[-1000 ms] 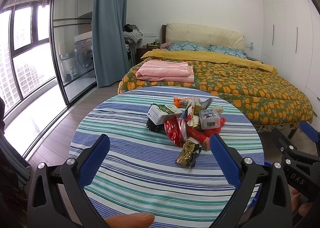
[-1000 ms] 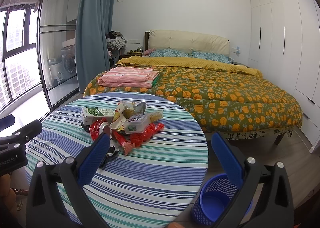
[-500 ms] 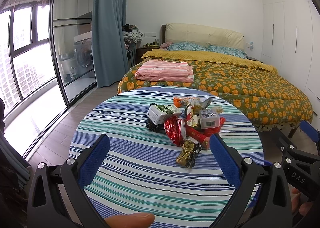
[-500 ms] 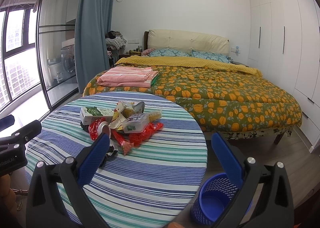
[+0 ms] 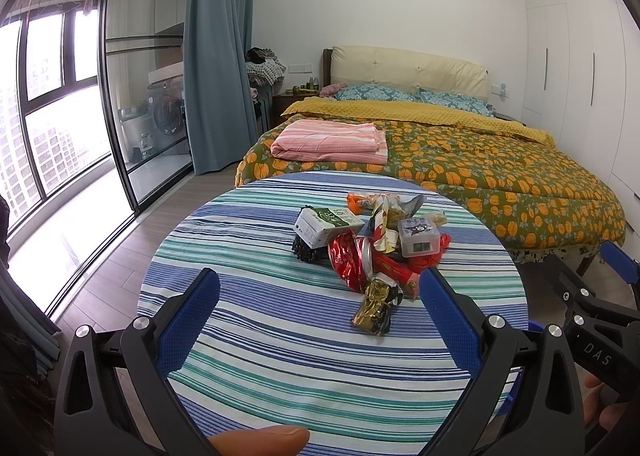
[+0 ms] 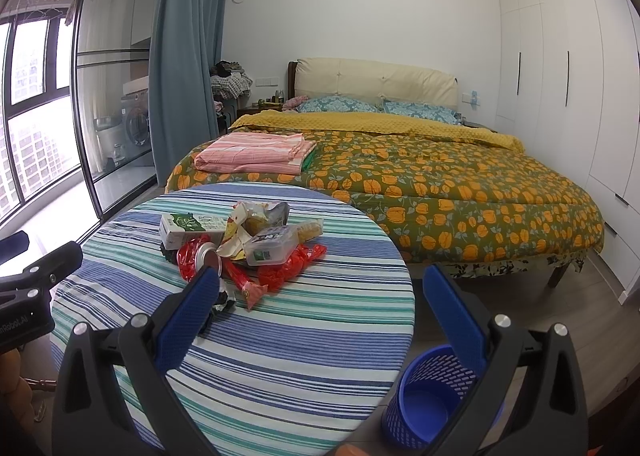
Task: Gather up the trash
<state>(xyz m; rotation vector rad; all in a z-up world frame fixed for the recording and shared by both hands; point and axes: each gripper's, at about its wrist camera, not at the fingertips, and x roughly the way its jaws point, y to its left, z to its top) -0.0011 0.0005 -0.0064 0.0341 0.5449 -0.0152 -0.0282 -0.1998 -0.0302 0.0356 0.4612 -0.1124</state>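
Observation:
A heap of trash lies on the round striped table [image 5: 280,356] [image 6: 304,336]: a white-green carton [image 5: 326,225] [image 6: 190,227], a crushed red can [image 5: 352,260] [image 6: 202,256], a clear plastic box [image 5: 418,238] [image 6: 272,248], a gold wrapper [image 5: 374,308] and red wrappers [image 6: 288,270]. My left gripper [image 5: 318,284] hovers open just short of the heap, nothing between its fingers. My right gripper [image 6: 320,280] is open too, over the table's right edge. A blue mesh bin [image 6: 430,396] stands on the floor below the right gripper.
A bed [image 6: 440,184] with an orange-flowered cover stands right behind the table, a folded pink cloth [image 5: 332,140] on it. Glass sliding doors [image 5: 140,96] and a blue curtain [image 5: 216,56] are at left, white wardrobes [image 6: 560,76] at right. A person's thumb [image 5: 260,438] shows below.
The right gripper has drifted slightly, so the table sits a little further left in its view. The left gripper and the trash have not moved.

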